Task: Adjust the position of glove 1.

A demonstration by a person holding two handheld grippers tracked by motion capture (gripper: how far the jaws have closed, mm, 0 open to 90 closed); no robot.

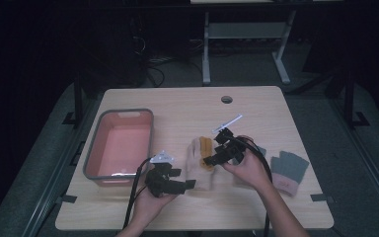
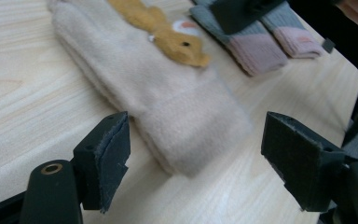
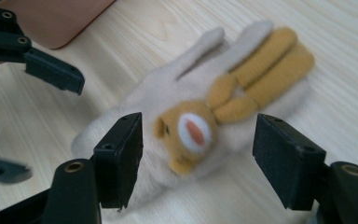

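- Fleece glove [image 1: 200, 165], cream and soft, lies flat at the centre of the pale wood-grain worktop [image 1: 187, 106]; an ochre animal figure with a white muzzle is sewn on its back.
- Grey knitted gloves [image 1: 288, 170] with pink cuffs lie at the right of the high view; a rounded pink plastic tub [image 1: 119, 144] with a grey rim stands at the left.
- Left gripper [image 1: 190, 184], low in the frame, points right at the cuff of the glove; its jaws stand wide, holding nothing.
- Right gripper [image 1: 209, 159] hovers above the glove, angled left and down; its jaws are wide apart and empty.
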